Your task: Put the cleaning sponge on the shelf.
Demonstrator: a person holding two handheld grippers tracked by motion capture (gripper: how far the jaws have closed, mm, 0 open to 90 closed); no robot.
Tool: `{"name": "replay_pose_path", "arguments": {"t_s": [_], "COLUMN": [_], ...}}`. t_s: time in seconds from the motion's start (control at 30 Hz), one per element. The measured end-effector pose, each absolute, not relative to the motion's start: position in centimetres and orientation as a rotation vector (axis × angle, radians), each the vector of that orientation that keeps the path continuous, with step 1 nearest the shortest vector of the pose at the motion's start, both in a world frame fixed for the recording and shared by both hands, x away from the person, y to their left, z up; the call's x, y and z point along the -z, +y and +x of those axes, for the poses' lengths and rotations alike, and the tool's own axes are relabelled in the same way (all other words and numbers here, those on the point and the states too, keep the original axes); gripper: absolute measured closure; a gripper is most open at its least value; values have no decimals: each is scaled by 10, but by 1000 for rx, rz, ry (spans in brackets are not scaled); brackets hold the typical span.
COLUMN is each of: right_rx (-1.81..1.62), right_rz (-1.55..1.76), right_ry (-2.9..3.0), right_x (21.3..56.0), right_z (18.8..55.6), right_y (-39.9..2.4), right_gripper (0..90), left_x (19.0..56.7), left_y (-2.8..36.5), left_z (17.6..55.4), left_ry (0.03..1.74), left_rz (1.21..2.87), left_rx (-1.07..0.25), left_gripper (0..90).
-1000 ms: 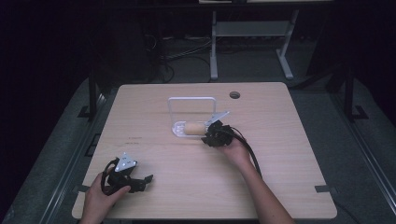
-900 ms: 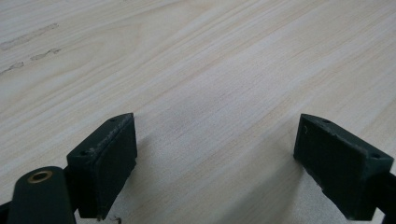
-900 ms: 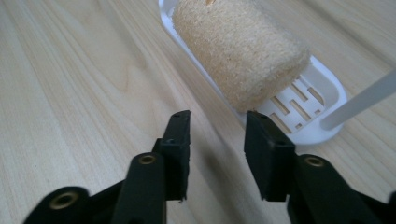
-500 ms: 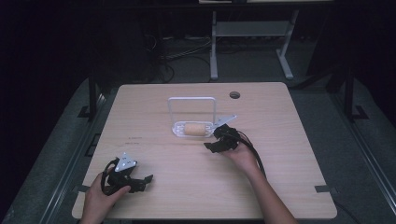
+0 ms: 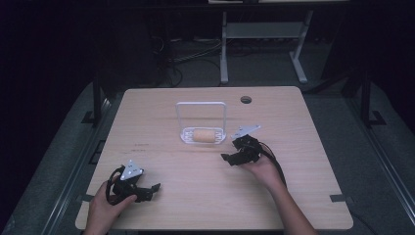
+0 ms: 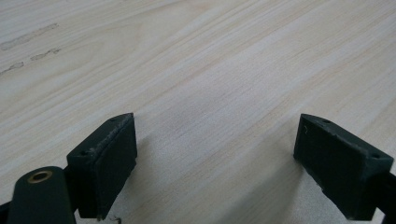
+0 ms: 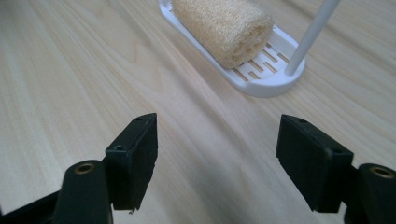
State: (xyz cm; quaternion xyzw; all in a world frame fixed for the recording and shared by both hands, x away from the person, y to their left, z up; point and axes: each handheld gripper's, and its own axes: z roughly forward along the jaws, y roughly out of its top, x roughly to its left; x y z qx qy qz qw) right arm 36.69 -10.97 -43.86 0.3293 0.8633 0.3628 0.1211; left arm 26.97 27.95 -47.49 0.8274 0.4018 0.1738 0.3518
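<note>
Just ahead of the right gripper (image 5: 230,157): a loofah roll (image 5: 204,135) lying in its white rack (image 5: 188,139).

Right gripper's jaws have just been opening and stand wide with bare table (image 7: 70,70) between them; the roll lies beyond the tips, apart from both. Left gripper (image 5: 149,188), well away from the rack near the table's front edge, also stands wide and holds nothing.
</note>
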Motion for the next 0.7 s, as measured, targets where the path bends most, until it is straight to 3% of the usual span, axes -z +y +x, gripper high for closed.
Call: {"name": "replay_pose_path", "arguments": {"t_s": [0.47, 0.7], "right_rx": [-1074, -1097], "right_rz": [987, 1030], "right_ry": [2478, 2463], "right_x": [436, 439], "right_z": [346, 334], "right_y": [-135, -149], "right_gripper": [252, 181], "left_x": [475, 475], "left_y": [279, 279], "left_z": [270, 270], "left_ry": [1039, 1039], "left_rz": [2138, 2138], "left_rx": [-452, -452], "left_gripper": [128, 128]}}
